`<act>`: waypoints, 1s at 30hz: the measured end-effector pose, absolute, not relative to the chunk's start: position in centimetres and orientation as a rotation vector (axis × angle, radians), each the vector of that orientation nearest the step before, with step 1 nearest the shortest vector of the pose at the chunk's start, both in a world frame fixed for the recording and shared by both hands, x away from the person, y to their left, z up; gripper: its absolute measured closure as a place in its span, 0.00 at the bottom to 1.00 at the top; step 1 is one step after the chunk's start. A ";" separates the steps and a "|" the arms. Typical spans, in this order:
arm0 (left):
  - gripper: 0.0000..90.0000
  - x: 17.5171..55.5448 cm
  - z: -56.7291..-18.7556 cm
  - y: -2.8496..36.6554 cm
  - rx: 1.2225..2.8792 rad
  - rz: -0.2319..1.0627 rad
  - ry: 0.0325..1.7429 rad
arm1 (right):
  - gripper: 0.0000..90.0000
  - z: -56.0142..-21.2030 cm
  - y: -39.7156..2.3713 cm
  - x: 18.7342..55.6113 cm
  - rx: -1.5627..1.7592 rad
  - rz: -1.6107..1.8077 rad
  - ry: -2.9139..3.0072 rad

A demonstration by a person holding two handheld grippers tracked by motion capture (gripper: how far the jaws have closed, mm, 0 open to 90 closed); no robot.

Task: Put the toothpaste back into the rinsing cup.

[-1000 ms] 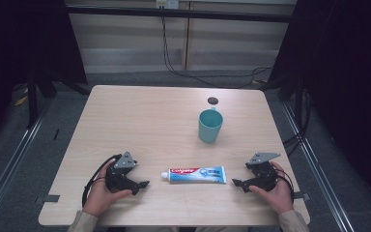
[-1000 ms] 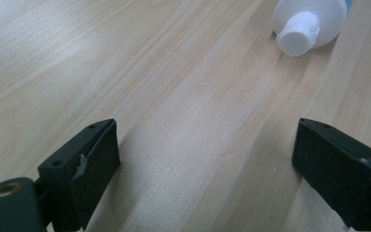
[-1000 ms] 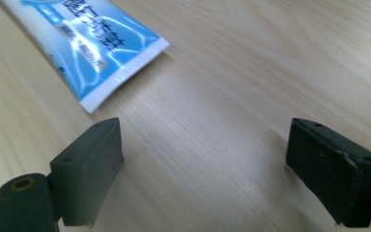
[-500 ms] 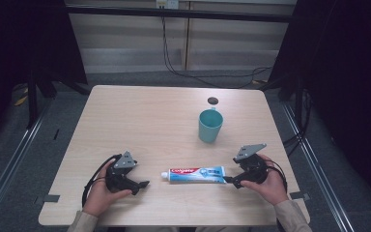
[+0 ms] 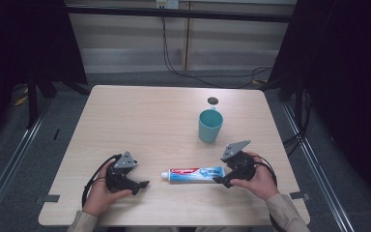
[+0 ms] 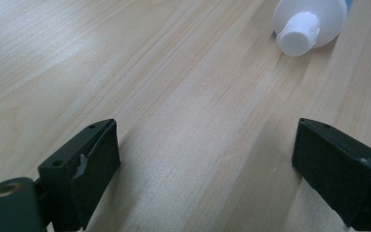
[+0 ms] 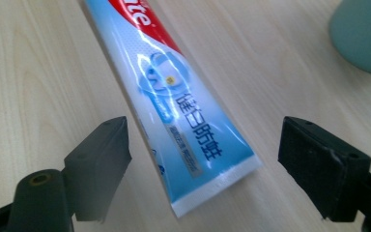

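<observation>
**A:** Teal is the only container colour on your table: the cup stands upright toward the far right. From the high view you can't make out its inside, so what it holds I cannot tell. In the right gripper view only a blurred part of its wall shows at the top corner, cut off by the frame.

**B:** And the toothpaste tube?

**A:** Lying flat near your edge of the table, between your two hands, cap toward your left. The right gripper is at its crimped tail. In the right gripper view the tail lies between the two black jaws, which have just been closing a little, yet the pads stand clear of it on both sides. So it is open, nothing gripped. The tube's cap end runs out of that picture.

**B:** Your left one?

**A:** The left gripper rests low on the wood with its jaws wide apart and bare table between them. Its view shows the white cap ahead, well apart from the pads; the tube body behind is cropped.

**B:** Room to move?

**A:** Plenty of bare wood across the left and middle. A small dark disc lies behind the cup, near the far edge; what it is I cannot tell.
</observation>
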State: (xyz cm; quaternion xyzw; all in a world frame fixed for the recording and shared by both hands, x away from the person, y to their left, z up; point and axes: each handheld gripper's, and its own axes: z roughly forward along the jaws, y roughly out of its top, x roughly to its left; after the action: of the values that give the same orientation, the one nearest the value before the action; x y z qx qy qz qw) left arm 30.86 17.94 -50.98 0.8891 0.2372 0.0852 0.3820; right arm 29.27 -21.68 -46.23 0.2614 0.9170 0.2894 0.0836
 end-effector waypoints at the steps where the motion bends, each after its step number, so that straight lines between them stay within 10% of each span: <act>1: 0.10 30.9 -51.0 17.9 2.266 0.217 0.607 | 0.20 -46.2 -21.7 29.3 0.780 0.864 2.737; 30: 0.10 30.9 -51.0 18.0 2.272 0.219 0.601 | 0.26 -47.7 -17.0 31.0 0.617 0.607 2.950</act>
State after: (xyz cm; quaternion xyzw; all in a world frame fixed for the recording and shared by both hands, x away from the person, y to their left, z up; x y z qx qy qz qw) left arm 30.89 17.95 -50.96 0.8901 0.2356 0.0856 0.3807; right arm 31.03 -17.00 -47.71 0.2006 0.9590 0.1973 0.0337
